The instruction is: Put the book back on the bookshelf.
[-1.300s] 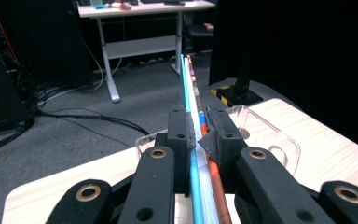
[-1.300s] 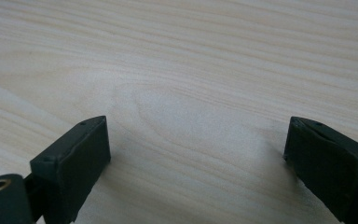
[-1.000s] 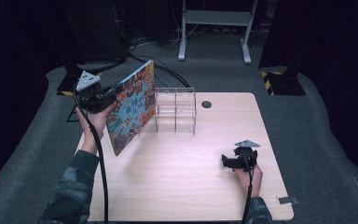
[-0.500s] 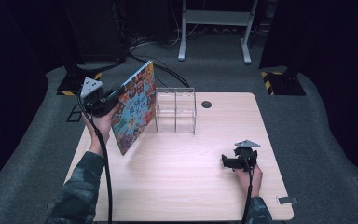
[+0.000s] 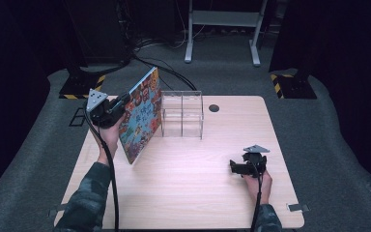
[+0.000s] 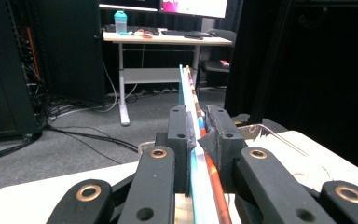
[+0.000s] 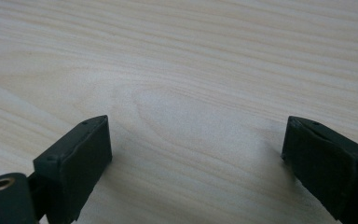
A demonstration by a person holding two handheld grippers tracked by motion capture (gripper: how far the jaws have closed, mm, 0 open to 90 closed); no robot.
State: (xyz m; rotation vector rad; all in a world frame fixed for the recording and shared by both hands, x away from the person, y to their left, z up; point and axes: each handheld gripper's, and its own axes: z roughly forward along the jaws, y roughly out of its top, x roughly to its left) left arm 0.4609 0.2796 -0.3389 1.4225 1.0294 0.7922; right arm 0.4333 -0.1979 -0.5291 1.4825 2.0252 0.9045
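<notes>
While the book is up on one corner, the notes run from the tongs outward.

Left tongs: clamped tight on the far upper edge of the book; in the left gripper view the pads pinch the thin stack of pages edge-on.
Right tongs: jaws wide apart with nothing between them, resting at the near right of the table, well apart from the book.
Book: tilted, cover facing right, its near lower corner at or just above the wood, at the left of the table just beside the clear rack.
Step in hand: by my reading, the book is being brought to the rack to stand in one of its slots.
Doing it well: keep the pinch firm, square the book with the dividers, then lower it straight so the lower edge clears the clear wall; the free tongs could steady the rack if it slides.
High view adds: the rack, the tilt, both hands at once.
Left gripper view adds: the exact bite on the pages, plus a desk far behind.
Right gripper view adds: bare wood between the open jaws.
</notes>
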